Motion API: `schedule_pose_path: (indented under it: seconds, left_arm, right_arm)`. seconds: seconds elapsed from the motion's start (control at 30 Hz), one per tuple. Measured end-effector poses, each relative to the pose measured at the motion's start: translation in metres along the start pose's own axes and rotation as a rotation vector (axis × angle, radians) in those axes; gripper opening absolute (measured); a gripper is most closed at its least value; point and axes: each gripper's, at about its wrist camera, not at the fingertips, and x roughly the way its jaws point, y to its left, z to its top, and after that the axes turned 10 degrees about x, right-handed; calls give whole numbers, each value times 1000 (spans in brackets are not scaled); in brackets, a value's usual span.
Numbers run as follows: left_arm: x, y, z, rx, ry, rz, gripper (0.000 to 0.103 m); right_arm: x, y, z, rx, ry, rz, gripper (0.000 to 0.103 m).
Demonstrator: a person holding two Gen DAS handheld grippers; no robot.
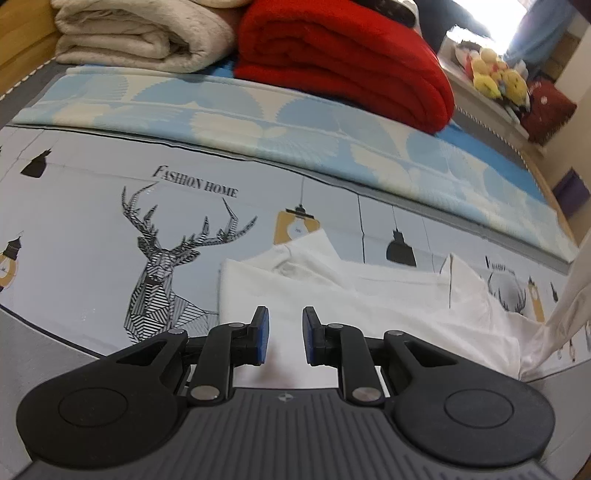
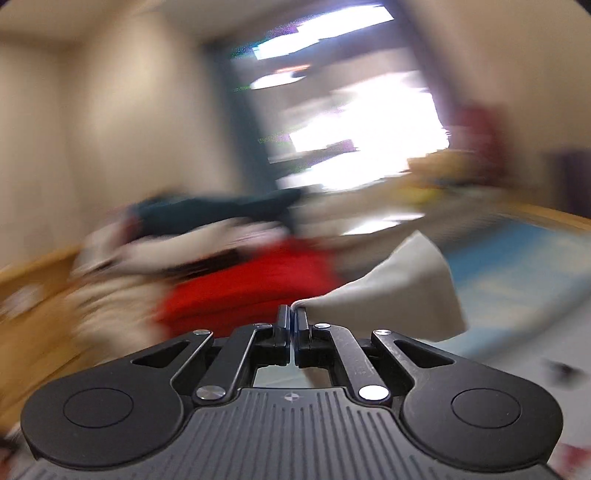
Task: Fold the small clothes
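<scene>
A white garment [image 1: 332,291] lies partly folded on the deer-print sheet [image 1: 92,229] of the bed. My left gripper [image 1: 285,334] hovers just above the garment's near part, jaws a little apart, with nothing between the blue pads [image 1: 261,332]. At the right edge of the left wrist view, one end of the white cloth [image 1: 569,295] rises off the bed. In the blurred right wrist view my right gripper [image 2: 293,325] is shut on a corner of that white cloth [image 2: 399,291], which hangs off to the right of the fingertips.
A folded red blanket [image 1: 343,62] and a cream blanket [image 1: 140,33] sit at the head of the bed, beyond a blue-and-cream patterned mat [image 1: 258,118]. Plush toys [image 1: 495,74] lie on a ledge at the far right. The wooden bed frame [image 1: 22,48] borders the left.
</scene>
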Motion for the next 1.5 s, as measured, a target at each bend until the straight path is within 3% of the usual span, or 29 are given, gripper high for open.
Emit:
schedule_pose_path:
  seconds: [0.1,0.13,0.17,0.2,0.27,0.33,0.43,0.57,0.67,0.73,1.07,1.23,1.3,1.37,1.4,1.43,1.5]
  left_arm:
    - [-7,10,2,-31,-15,-8,20]
    - [-9,13,3,-45,-20,-11,20]
    - [-10,16,3,-55,-22,-13,20]
    - [-11,19,3,-65,-24,-14,20]
    - [-14,23,3,-77,-25,-17,20]
    - [-17,26,1,-80,-28,-21,20]
    - [-21,29,-1,-74,-34,-20,20]
    - [-17,30,-4,-72,-21,-5,20]
    - [-8,28,-8,-71,1,-12,20]
    - [2,23,-11,-70,25,-26,20]
    - [66,11,-33,-71,177,2,24]
    - [80,4,-35,-60,212,38,40]
    - [85,4,-37,-55,224,56,41]
    - [90,5,-39,-59,234,64,41]
    - [94,6,-40,-61,240,64,40]
    - [96,6,-42,-59,245,60,32]
    - [96,6,-43,-50,240,44,8]
  right_arm:
    - [25,85,-45,-44,180,217,8]
    - [34,109,-67,-34,269,269,26]
    - [43,126,-88,-20,364,302,38]
    - [51,141,-115,-25,486,317,46]
    - [54,155,-152,-103,626,266,44]
    - [48,152,-168,-186,716,198,44]
    - [37,122,-149,-239,719,50,46]
    - [23,54,-107,-131,626,-209,46]
    - [15,3,-98,31,587,-318,47]
    - [19,-12,-106,5,624,-375,47]
    - [49,6,-173,-352,819,-374,47]
    - [57,4,-182,-394,814,-377,47]
    - [57,4,-183,-402,806,-376,46]
    - [56,5,-182,-406,803,-363,37]
    - [56,5,-181,-404,802,-355,29]
    - [55,5,-179,-404,798,-351,19]
    - [52,6,-175,-397,791,-328,11]
